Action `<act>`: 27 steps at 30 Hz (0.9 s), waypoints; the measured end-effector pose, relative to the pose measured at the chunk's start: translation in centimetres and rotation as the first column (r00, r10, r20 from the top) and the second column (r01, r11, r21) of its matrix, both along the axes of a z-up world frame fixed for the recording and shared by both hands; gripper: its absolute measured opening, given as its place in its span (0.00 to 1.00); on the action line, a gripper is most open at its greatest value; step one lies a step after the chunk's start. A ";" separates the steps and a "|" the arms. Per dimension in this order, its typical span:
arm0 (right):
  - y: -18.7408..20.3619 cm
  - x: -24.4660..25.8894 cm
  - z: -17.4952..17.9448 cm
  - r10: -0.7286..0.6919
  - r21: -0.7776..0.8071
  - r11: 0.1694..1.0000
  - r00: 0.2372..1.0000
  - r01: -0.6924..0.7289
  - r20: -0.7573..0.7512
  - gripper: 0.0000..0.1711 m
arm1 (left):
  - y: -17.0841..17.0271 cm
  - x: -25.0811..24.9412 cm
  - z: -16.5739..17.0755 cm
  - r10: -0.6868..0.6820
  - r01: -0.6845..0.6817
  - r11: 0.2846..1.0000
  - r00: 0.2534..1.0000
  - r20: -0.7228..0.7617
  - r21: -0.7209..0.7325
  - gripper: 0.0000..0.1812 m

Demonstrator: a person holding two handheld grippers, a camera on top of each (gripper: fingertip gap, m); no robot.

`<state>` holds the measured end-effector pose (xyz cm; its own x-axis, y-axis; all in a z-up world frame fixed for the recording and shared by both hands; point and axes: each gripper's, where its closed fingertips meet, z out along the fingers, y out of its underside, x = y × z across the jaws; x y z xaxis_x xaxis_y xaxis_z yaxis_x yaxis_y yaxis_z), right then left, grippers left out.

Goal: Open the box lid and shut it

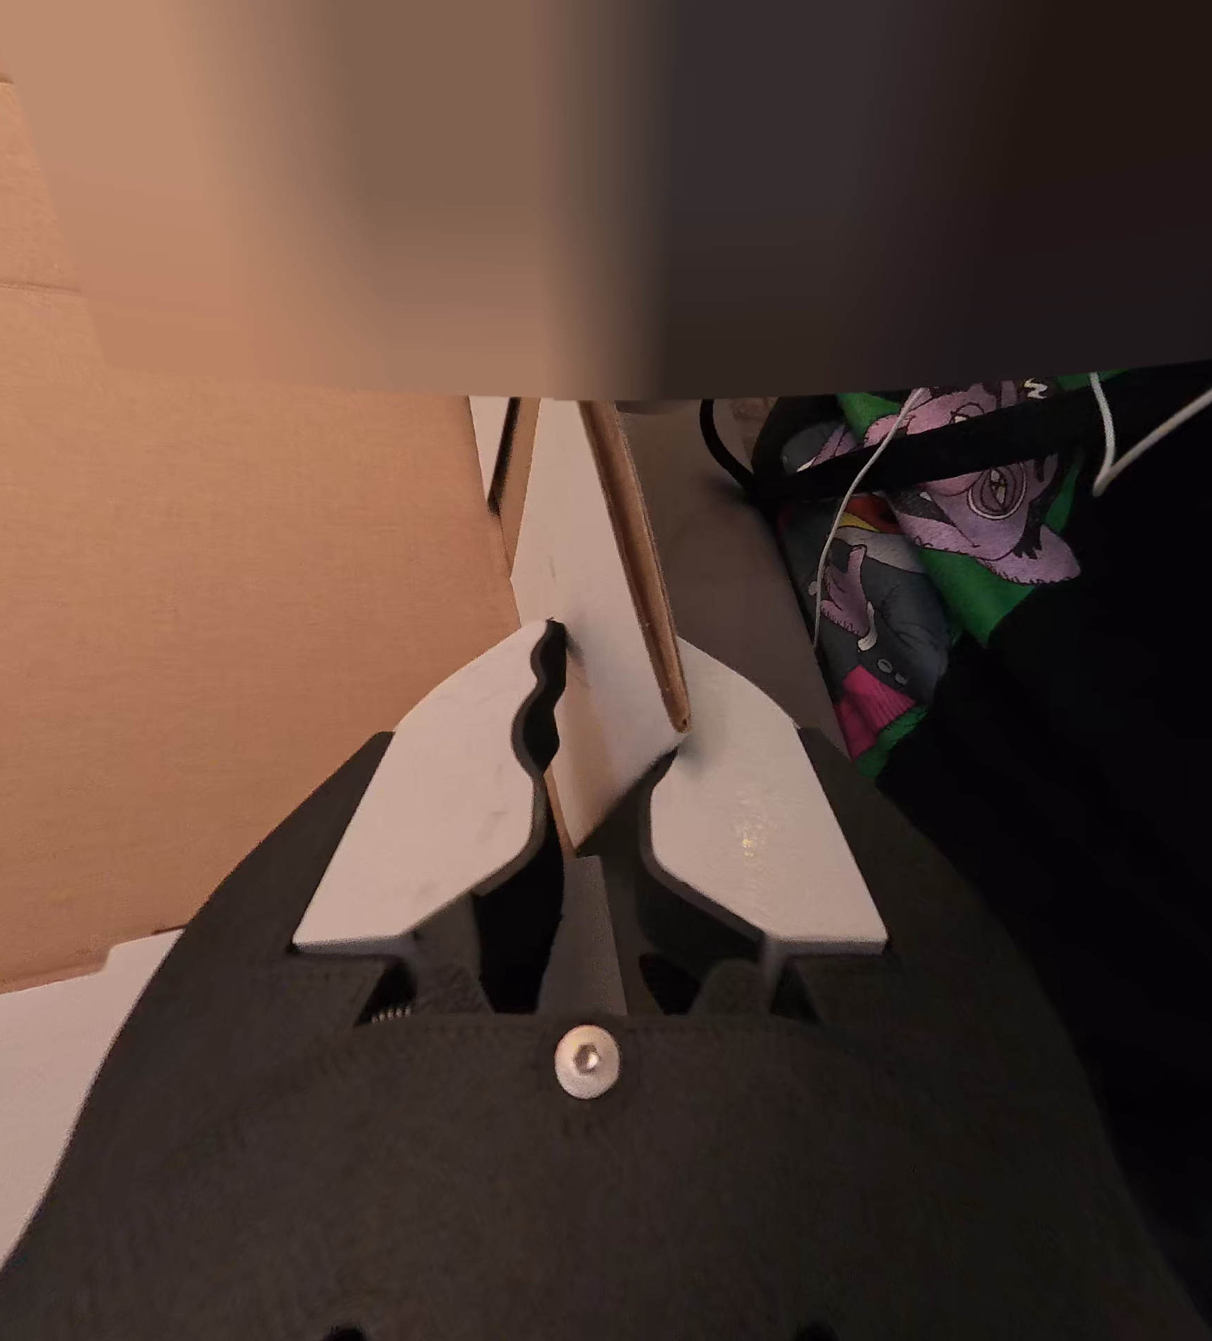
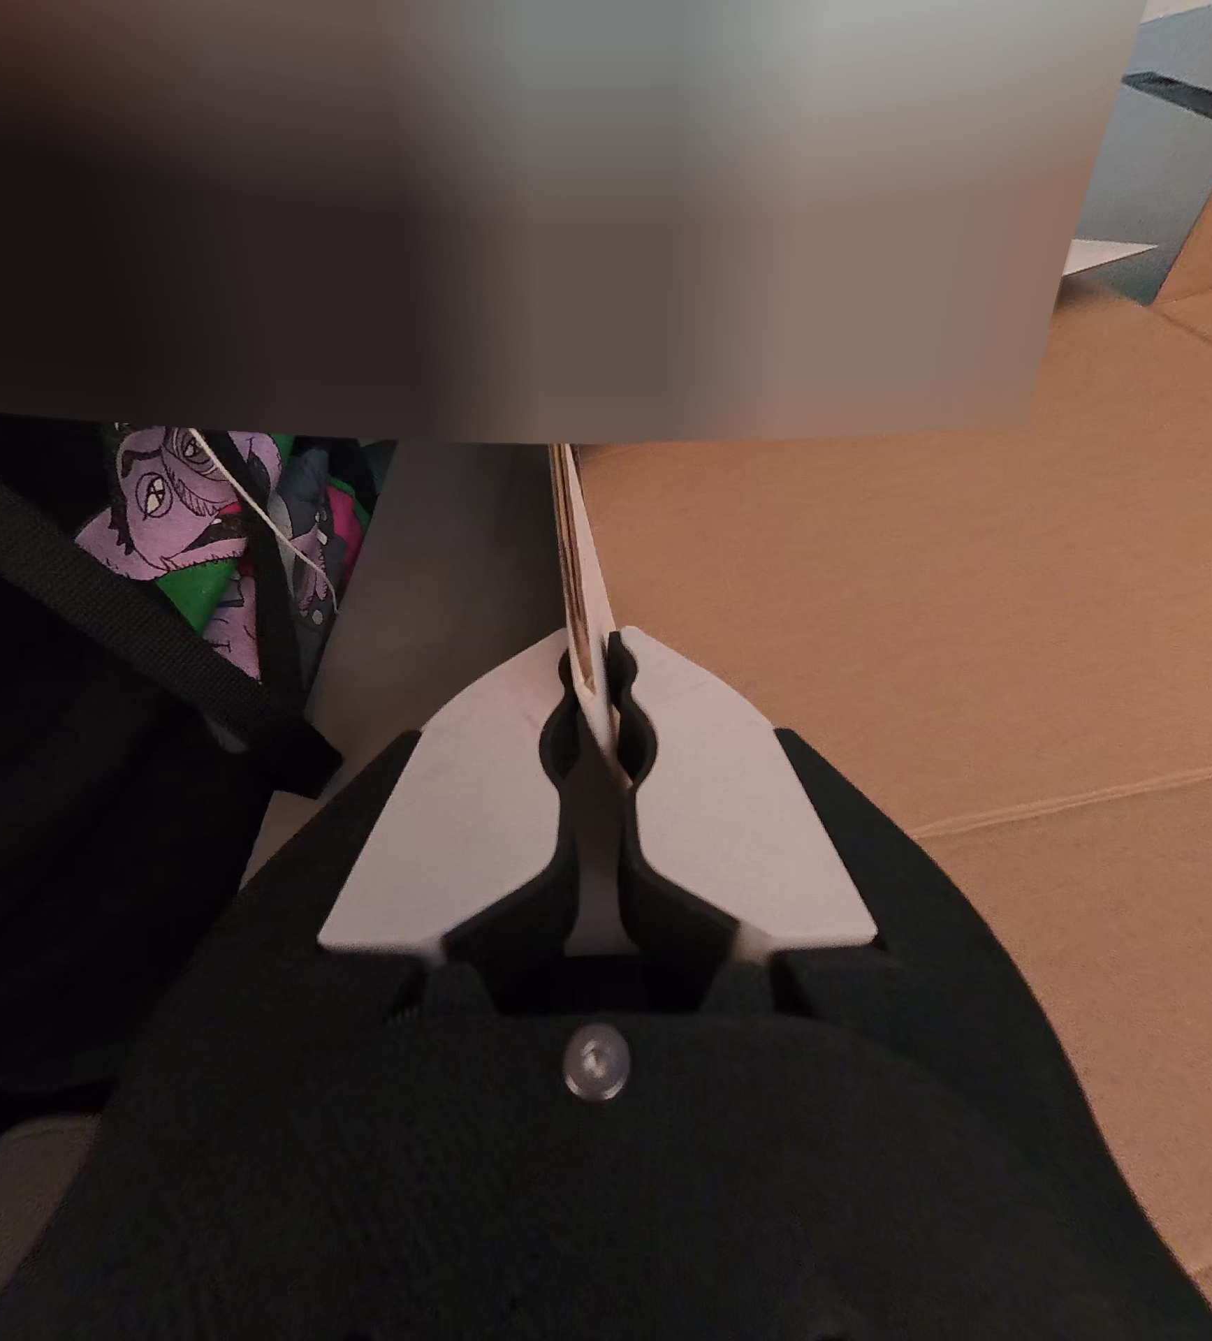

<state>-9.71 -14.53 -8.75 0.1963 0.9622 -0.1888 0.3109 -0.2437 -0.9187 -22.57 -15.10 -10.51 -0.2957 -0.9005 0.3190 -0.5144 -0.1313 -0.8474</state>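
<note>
A brown cardboard box (image 1: 225, 617) fills the left of the left wrist view and the right of the right wrist view (image 2: 915, 617). Its lid flap (image 1: 574, 522), white on one face with a brown cut edge, stands on edge between both grippers. My left gripper (image 1: 617, 653) is shut on the flap, which sits slanted between its pads. My right gripper (image 2: 592, 646) is shut on the flap's thin edge (image 2: 577, 551). Blur patches hide the upper part of both views.
A person in dark clothes and a colourful printed shirt (image 1: 951, 522) stands close behind the flap, also in the right wrist view (image 2: 174, 522), with a black strap (image 2: 116, 617) and a white cord (image 1: 871, 464). A white tabletop (image 1: 7, 1088) shows below the box.
</note>
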 end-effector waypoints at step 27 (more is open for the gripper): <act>-0.6 -1.9 -4.2 0.104 -0.293 0.956 0.968 -0.034 0.228 0.16 | 1.3 0.2 -0.2 0.119 -0.120 0.992 0.993 -0.013 -0.044 0.07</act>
<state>-11.62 -15.12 -12.99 0.2044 0.8878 -0.4124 0.5371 -0.4539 -0.7110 -22.42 -13.75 -10.70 -0.1833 -0.9139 0.3621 -0.5013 -0.2299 -0.8342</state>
